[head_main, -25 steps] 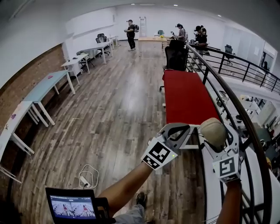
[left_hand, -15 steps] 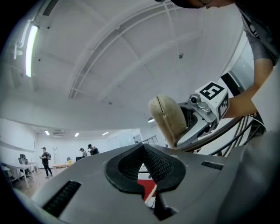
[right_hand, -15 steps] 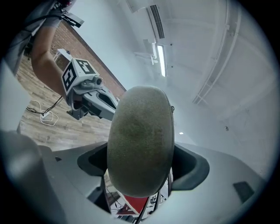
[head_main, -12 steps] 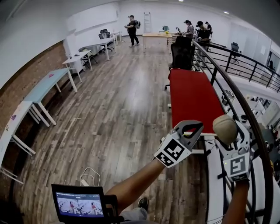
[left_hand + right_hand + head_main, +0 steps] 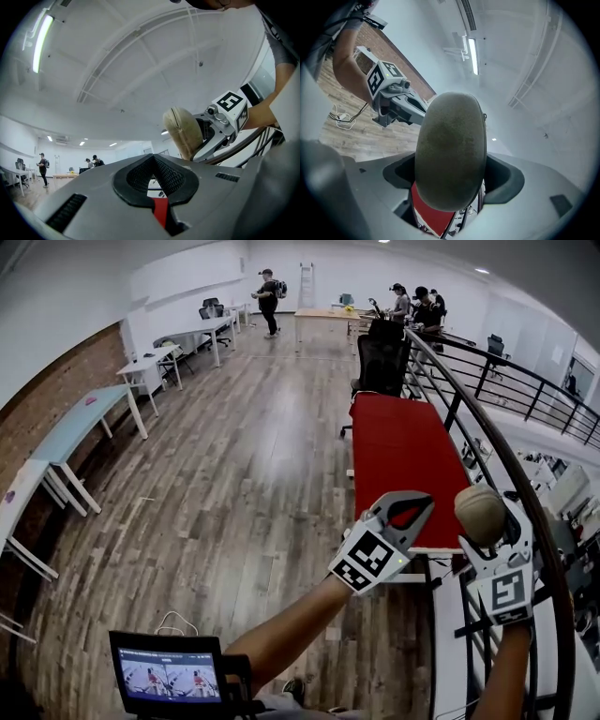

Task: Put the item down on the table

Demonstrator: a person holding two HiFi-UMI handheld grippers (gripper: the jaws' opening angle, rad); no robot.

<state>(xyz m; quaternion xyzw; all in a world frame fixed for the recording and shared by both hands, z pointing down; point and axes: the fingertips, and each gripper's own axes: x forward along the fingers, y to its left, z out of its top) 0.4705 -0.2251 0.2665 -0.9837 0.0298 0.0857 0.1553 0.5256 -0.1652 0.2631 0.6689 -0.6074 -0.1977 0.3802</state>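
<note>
Tan fabric with a fine nap, like felt or suede. The pouch [image 5: 450,150] is a rounded oval with a stitched seam round its edge and what may be a small zip pull near the top. No print or marks show.

My read on handling: light, soft-sided, gives under a squeeze, not slippery, not fragile. The best hold is across the two broad faces near the middle, leaving the seam free, which is roughly the hold it has now.

The right tongs [image 5: 487,524] are clamped on its lower half, and most of it stands above the jaws. It's in the air off the near right end of the red counter [image 5: 398,446], not touching it.

The left tongs [image 5: 410,506] are closed tip to tip with nothing in them, just left of the pouch over the counter's near edge.

Set-down should need little care. Lower until the fabric bears on the counter, then let go. It will likely flop onto a face rather than stand.
</note>
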